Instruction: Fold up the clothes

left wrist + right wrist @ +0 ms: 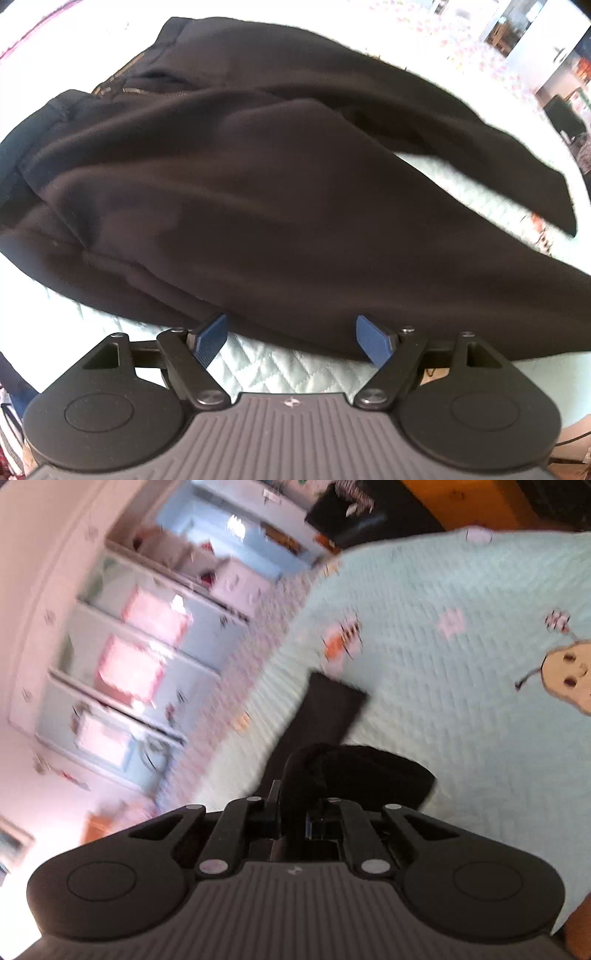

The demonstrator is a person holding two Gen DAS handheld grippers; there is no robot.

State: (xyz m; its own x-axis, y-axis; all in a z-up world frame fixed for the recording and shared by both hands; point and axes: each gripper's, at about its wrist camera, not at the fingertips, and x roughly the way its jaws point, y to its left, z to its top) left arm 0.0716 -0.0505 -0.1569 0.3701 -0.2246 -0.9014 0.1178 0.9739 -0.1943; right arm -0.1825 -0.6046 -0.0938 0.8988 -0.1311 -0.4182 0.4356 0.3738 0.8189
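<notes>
Readable text: none in either view.
Left tongs (291,339) body: small emblem only, no letters.
Right tongs (291,812) body: same emblem, blurred.

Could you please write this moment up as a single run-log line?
step: fold black trousers | left gripper: open, at trouser edge | right gripper: shut on dark fabric | surface: quilted bedspread

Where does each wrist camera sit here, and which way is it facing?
Left wrist: on the left gripper, angled down at black trousers on a quilted bedspread; gripper open, empty.
Right wrist: on the right gripper, rolled sideways, looking across the bed toward shelves; shut on black cloth.
Shared: trousers, bedspread.
</notes>
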